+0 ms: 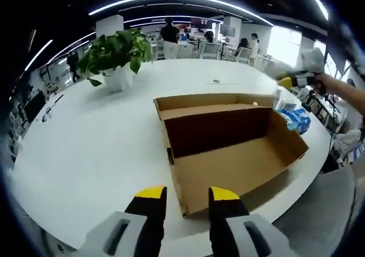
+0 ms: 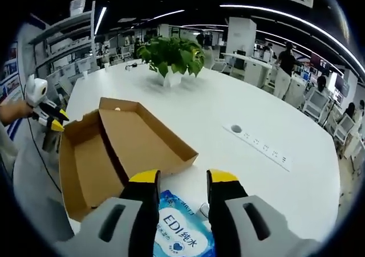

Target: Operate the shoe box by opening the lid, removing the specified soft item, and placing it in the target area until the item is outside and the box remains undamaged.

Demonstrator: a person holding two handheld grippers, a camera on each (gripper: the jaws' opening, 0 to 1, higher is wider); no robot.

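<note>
The shoe box (image 1: 228, 149) lies open on the white counter (image 1: 97, 154), its lid folded back flat, and its inside looks bare in the left gripper view. The soft item, a blue-and-white tissue pack (image 2: 179, 231) printed with "EDI", lies on the counter just beside the box's outer wall; in the left gripper view the same pack (image 1: 295, 119) sits against the far side of the box. So, by my judgement, opening and removing are done and the placing step is in hand or just finished.

The right hand-held gripper (image 2: 182, 186) hovers over the pack with its yellow-tipped jaws set apart and nothing between the tips; the pack shows below and between them, and I cannot tell whether they touch it. The left hand-held gripper (image 1: 188, 197) hangs near the box's near edge, jaws apart and empty.

The next move, as I judge it, calls for checking that the pack rests in the target area, which the pictures do not mark, and drawing both tools clear without knocking the cardboard walls.

The counter is a broad, rounded white top with a power strip (image 2: 262, 146) let into it and a potted plant (image 2: 171, 57) standing well apart from the box. Around it is an open office with strip lights, desks, chairs and people standing in the distance
</note>
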